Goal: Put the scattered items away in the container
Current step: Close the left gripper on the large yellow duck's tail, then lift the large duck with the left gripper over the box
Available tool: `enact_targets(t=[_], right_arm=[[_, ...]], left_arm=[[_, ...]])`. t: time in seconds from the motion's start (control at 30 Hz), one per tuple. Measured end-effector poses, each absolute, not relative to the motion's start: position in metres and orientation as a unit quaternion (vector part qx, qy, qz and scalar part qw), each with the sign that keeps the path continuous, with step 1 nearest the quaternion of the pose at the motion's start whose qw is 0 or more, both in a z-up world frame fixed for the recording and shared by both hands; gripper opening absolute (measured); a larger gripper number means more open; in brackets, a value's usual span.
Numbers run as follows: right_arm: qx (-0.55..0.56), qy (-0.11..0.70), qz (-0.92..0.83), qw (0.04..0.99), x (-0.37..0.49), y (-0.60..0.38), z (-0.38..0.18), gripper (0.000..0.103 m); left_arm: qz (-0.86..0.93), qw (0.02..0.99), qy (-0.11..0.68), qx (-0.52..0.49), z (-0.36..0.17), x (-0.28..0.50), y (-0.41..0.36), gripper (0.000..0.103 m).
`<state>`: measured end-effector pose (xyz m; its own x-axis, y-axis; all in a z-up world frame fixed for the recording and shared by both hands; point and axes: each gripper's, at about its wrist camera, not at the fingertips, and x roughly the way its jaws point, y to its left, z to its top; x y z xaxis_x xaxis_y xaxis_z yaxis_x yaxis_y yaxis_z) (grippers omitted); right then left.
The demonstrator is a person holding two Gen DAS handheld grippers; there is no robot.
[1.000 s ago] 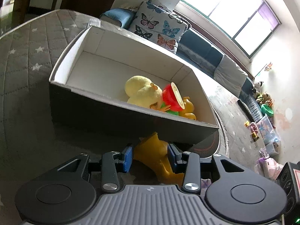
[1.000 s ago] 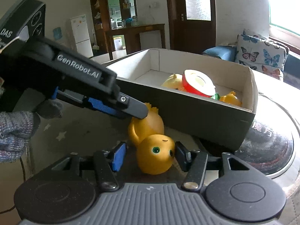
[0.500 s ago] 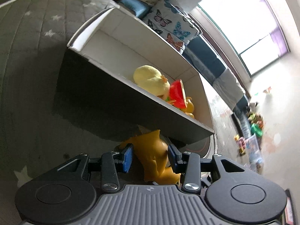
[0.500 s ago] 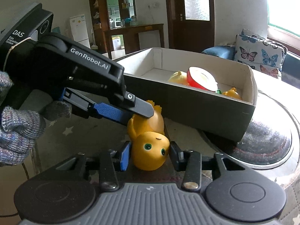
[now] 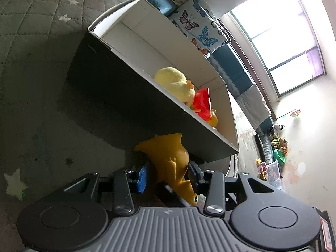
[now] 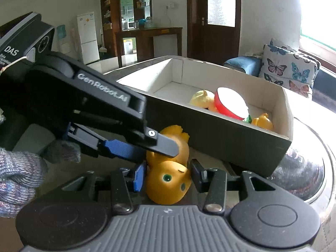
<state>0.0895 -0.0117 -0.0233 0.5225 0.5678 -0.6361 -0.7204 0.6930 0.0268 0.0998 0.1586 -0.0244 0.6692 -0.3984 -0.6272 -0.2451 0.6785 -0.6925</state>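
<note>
Both hand-held grippers: left (image 5: 168, 176), right (image 6: 167, 177) clamp smooth rubber duck (image 6: 168, 180) | beside box (image 6: 210, 134)

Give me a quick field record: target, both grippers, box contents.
target: orange duck, lying outside the box, against its dark wall
left gripper: around the duck's body, pads touching it
right gripper: around the duck's head, pads touching it
in box: yellow plush, red-rimmed toy, small orange toy
surface: grey star-print mat
</note>
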Motion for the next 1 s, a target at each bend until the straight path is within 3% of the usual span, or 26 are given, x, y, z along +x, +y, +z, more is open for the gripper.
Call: enact_targets(t=[0.5, 1.0], right_arm=[[-0.096, 0.327, 0.384, 0.858, 0.091, -0.008, -0.021, 0.047], [-0.104, 0.250, 0.410, 0.871, 0.089, 0.022, 0.029, 0.047]], left_arm=[[-0.052, 0.832, 0.411, -0.369, -0.018, 0.101, 0.156, 0.042], [-0.031, 0.863, 0.383, -0.328, 0.059, 0.106, 0.177, 0.042]])
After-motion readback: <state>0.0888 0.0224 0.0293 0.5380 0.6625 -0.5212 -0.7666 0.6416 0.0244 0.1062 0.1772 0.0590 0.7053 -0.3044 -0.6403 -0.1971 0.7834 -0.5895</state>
